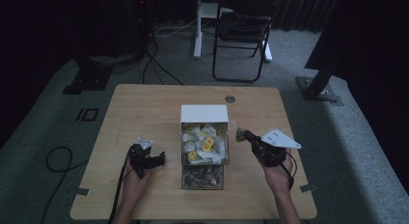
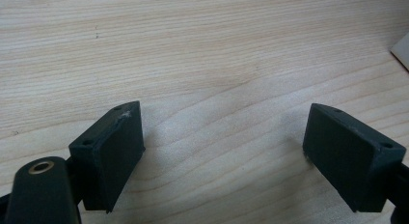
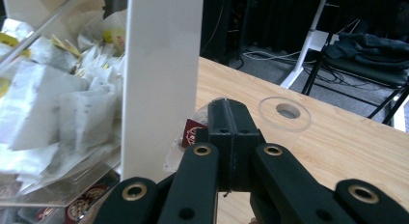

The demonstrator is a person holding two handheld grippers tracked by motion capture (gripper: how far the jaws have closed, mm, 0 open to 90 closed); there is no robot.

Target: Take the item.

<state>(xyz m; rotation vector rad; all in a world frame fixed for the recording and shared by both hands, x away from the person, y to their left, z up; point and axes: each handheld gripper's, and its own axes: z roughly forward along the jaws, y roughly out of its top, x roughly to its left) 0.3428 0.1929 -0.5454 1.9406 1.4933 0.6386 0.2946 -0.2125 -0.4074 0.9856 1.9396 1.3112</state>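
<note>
A clear box (image 1: pixel 204 137) with a white back stands mid-table. Its upper bin holds white sachets (image 1: pixel 202 139) with yellow tags, and its lower bin holds dark reddish packets (image 1: pixel 202 175). My right gripper (image 1: pixel 239 133) hovers just right of the box, shut on a small clear-wrapped packet with a dark red label (image 3: pixel 193 133). In the right gripper view the jaws (image 3: pixel 230 108) meet beside the white wall (image 3: pixel 161 79). My left gripper (image 1: pixel 161 159) lies left of the box, open. Bare wood shows between its pads (image 2: pixel 113 151).
The wooden table (image 1: pixel 144 108) has a round cable hole (image 1: pixel 230 99) near its far edge, behind the box. A black folding chair (image 1: pixel 243 31) and a white desk leg (image 1: pixel 197 26) stand beyond the table. A black cable (image 1: pixel 58 159) loops on the floor at left.
</note>
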